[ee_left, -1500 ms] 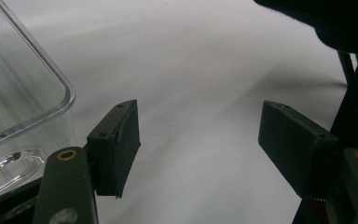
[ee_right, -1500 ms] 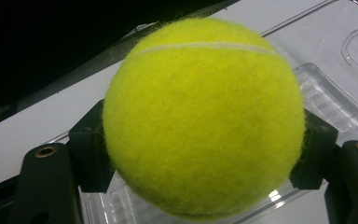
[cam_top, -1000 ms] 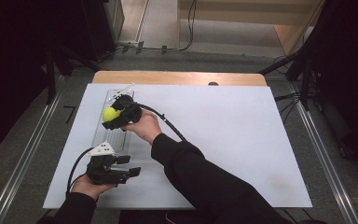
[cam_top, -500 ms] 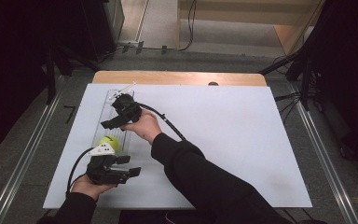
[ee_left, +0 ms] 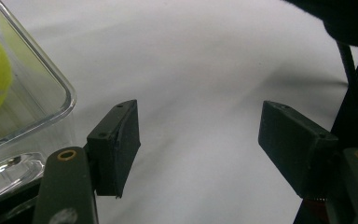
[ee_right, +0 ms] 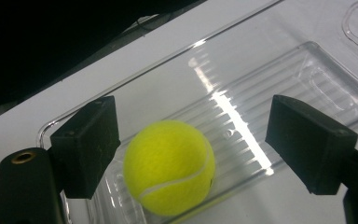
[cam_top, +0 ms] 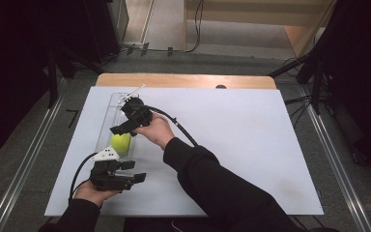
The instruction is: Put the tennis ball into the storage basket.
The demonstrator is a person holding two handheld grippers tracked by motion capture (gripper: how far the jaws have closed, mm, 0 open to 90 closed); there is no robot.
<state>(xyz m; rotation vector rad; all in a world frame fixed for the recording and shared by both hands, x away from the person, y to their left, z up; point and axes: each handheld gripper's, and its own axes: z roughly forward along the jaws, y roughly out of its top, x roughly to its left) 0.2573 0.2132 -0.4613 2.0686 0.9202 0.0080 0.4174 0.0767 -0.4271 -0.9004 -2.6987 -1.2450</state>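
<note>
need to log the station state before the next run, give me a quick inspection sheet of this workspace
surface: white table top, bare apart from the items below; a wooden edge shows at its far side.
job's things: yellow tennis ball lies in the near end of the clear plastic tray, touching neither jaw.
clutter: small dark spot at the far edge of the top; cannot tell what it is.
grippers: right tongs open, above the ball; left tongs open, beside the tray's near corner, holding nothing.
cables: a black cable trails from the right tongs over the forearm; another loops from the left tongs.
surroundings: grey floor, metal rails on both sides, dark stands and floor cables behind.
</note>
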